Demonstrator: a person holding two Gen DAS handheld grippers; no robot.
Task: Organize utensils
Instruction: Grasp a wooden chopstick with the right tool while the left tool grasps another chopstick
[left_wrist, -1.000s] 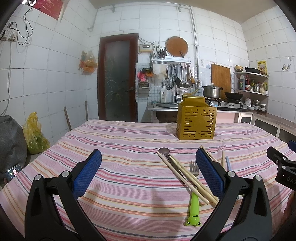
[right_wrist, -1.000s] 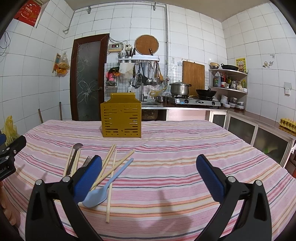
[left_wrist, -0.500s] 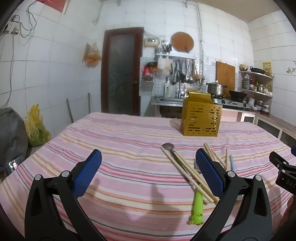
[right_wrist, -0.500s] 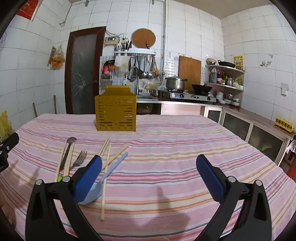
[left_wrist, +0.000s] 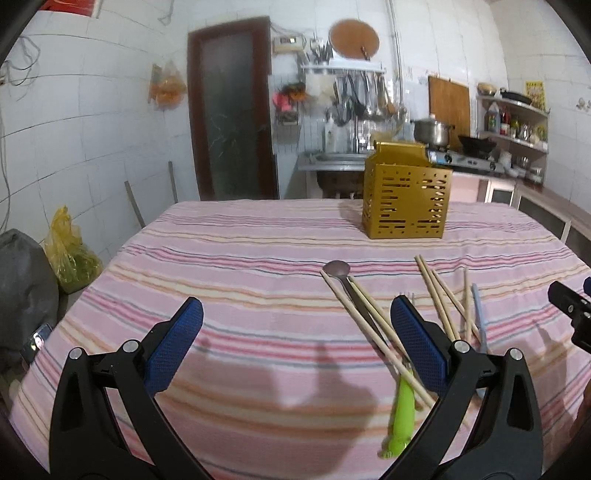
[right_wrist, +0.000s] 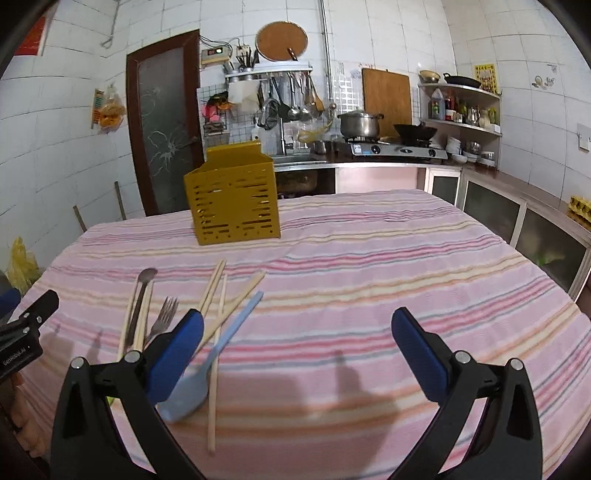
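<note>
A yellow slotted utensil holder (left_wrist: 406, 197) (right_wrist: 234, 201) stands upright on the striped tablecloth. In front of it lie loose utensils: several wooden chopsticks (left_wrist: 373, 328) (right_wrist: 214, 286), a metal spoon (left_wrist: 337, 268) (right_wrist: 142, 291), a fork (right_wrist: 164, 314) with a green handle (left_wrist: 402, 415), and a pale blue plastic spoon (right_wrist: 207, 363) (left_wrist: 479, 317). My left gripper (left_wrist: 295, 341) hovers open, its right finger over the chopsticks and fork. My right gripper (right_wrist: 297, 349) is open too, its left finger over the blue spoon. Neither holds anything.
The table's striped cloth (right_wrist: 369, 266) is bare to the right of the utensils and to the left of them (left_wrist: 221, 266). A kitchen counter with a stove and pot (right_wrist: 360, 125) stands behind. A yellow bag (left_wrist: 68, 251) lies on the floor at the left.
Both views have risen and tilted down toward the table, and the utensils and holder now look closer. Both grippers stay open and nothing on the table has moved.
</note>
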